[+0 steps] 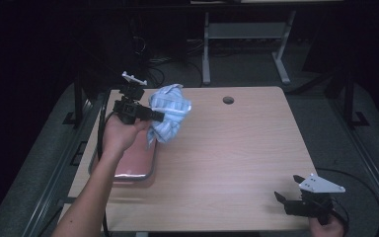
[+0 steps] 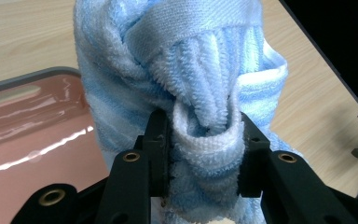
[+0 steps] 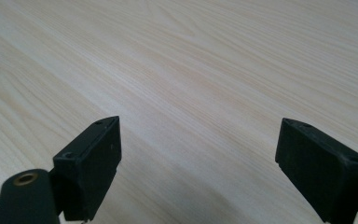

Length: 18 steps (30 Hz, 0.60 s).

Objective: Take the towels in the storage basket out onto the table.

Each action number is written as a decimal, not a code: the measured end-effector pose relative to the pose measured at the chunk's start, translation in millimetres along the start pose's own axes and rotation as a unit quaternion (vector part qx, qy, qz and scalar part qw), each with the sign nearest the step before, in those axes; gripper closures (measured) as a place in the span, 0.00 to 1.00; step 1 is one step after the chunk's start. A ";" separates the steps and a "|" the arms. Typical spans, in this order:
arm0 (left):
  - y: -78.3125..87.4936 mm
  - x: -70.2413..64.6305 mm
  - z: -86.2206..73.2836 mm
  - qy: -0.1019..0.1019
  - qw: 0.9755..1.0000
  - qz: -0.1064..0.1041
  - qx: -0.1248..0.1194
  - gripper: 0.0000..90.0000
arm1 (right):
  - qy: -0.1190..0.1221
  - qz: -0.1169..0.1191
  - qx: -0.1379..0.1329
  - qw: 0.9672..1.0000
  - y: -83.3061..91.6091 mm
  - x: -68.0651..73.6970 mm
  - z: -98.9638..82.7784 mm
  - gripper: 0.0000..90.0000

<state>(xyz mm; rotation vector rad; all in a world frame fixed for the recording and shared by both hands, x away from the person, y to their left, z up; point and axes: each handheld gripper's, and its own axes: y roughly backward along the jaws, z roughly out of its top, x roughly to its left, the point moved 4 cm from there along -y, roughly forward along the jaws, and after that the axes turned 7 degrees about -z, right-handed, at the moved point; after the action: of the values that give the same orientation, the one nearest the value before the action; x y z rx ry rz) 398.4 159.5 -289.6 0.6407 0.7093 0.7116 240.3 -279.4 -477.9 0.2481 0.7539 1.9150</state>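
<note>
Above the pink metal tray [image 1: 131, 165], the left gripper [image 1: 159, 116] clamped a bunched blue-striped terry towel [image 1: 170, 111], probably bound for the counter [image 1: 237, 148], while the right gripper [image 1: 286, 190] waited wide-jawed.

High view looks forward and down over the whole table [image 1: 237, 148], from far off. Left gripper view sits right behind its jaws, tight on the towel [image 2: 186, 88] between them, tray [image 2: 32, 126] just beside. Right gripper view skims low over bare tabletop ahead of its jaws. All three share that wooden surface.
</note>
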 end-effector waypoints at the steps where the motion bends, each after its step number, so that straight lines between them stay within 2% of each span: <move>1: -1.1 -1.0 0.6 -0.003 1.000 0.002 0.003 0.70 | 0.000 0.000 0.000 1.000 0.0 0.1 0.0 0.15; 7: -9.6 -6.6 3.5 -0.008 1.000 -0.002 0.010 0.70 | 0.000 0.001 0.000 1.000 -0.1 0.3 0.0 0.15; 18: -24.4 -24.9 12.9 -0.028 0.999 -0.013 0.020 0.70 | 0.000 0.001 -0.001 1.000 0.4 0.0 0.1 0.15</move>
<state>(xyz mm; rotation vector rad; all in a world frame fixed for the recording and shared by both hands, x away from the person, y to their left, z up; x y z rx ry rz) 403.0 122.7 -290.8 0.6840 0.6804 0.6556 240.1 -279.5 -477.6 0.2484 0.7516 1.9177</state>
